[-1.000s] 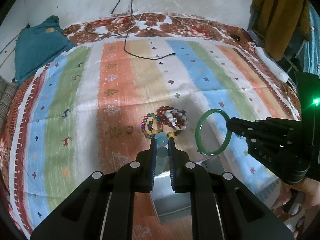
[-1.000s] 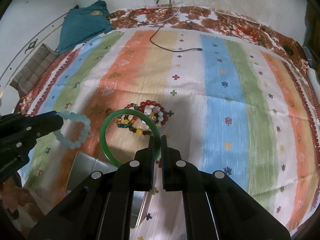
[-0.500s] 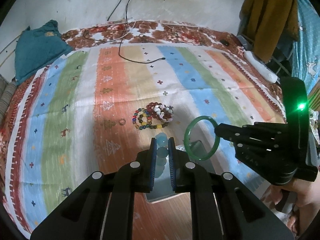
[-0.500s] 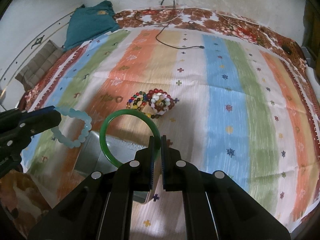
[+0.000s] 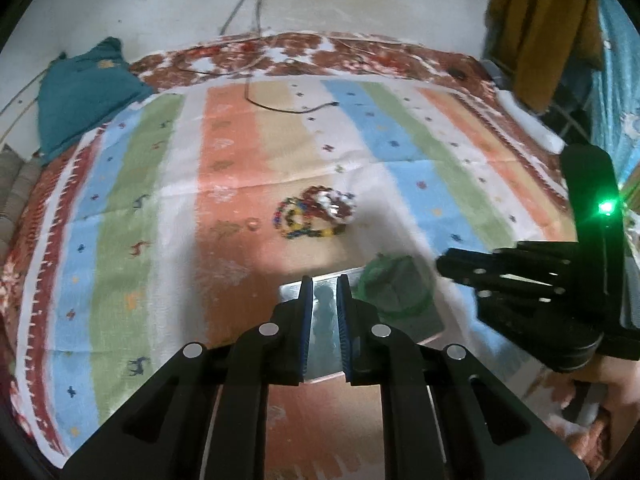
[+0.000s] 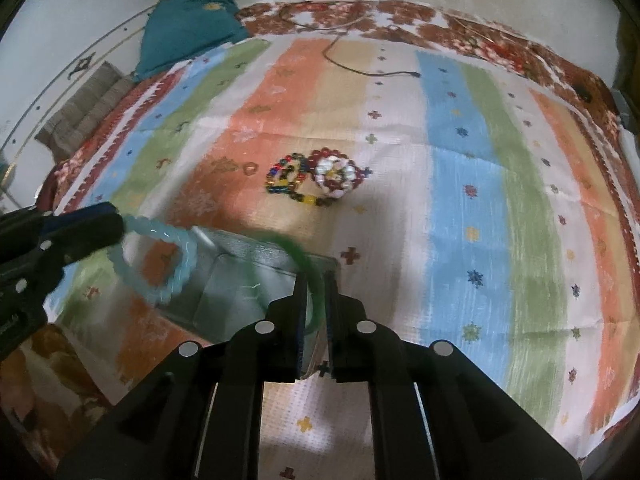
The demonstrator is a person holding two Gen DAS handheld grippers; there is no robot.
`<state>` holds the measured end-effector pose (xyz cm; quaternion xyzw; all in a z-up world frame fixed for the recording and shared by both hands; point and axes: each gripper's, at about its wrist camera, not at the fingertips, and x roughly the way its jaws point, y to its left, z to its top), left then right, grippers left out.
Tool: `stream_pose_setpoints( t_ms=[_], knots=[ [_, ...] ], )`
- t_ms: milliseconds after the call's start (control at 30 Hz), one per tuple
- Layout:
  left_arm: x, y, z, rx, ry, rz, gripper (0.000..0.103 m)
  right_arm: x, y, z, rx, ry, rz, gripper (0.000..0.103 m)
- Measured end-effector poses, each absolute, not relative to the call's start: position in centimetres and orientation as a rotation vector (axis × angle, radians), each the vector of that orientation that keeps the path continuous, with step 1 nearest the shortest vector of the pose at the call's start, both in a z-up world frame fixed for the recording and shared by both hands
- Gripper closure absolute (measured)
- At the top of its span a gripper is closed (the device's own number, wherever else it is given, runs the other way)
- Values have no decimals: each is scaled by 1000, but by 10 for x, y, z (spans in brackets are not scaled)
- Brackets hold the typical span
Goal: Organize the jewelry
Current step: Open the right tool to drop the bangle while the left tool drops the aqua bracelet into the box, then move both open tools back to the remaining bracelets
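My left gripper (image 5: 325,286) is shut on a pale blue bead bracelet (image 6: 160,264), held over the left edge of a shallow metal tray (image 6: 240,280). My right gripper (image 6: 316,280) is shut on a green bangle (image 5: 394,286), held over the same tray (image 5: 420,320). Both pieces are blurred by motion. Farther out on the striped cloth lie a multicoloured bead bracelet (image 6: 288,180), a red and white bead bracelet (image 6: 336,174) and a small ring (image 6: 250,168).
A striped blanket (image 6: 460,160) covers the bed. A teal cushion (image 6: 188,28) lies at the far left corner. A black cable (image 6: 368,68) runs across the far end. A yellow-brown garment (image 5: 536,32) hangs at the far right.
Both grippers have pulled back and lowered over the metal tray, each still gripping its piece. The bracelets left on the cloth now look farther away.
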<state>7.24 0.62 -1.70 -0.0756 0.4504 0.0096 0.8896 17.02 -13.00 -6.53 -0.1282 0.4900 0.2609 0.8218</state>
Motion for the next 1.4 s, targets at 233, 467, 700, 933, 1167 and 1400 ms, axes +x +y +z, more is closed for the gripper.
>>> stream_pose_setpoints(
  t_ms=[233, 467, 700, 933, 1167, 1400],
  knots=[
    [77, 27, -20, -215, 955, 65, 88, 181, -132, -70, -253, 1069, 524, 75],
    [95, 42, -30, -225, 995, 117, 73, 201, -128, -74, -225, 1091, 494, 60],
    [122, 59, -45, -200, 1053, 190, 61, 219, -122, -77, -221, 1101, 480, 44],
    [144, 60, -56, -177, 1088, 196, 54, 236, -115, -83, -211, 1119, 481, 38],
    [163, 68, -69, -183, 1123, 216, 54, 255, -111, -92, -190, 1144, 468, 38],
    [181, 70, -79, -156, 1148, 222, 54, 272, -102, -105, -197, 1173, 452, 38]
  ],
)
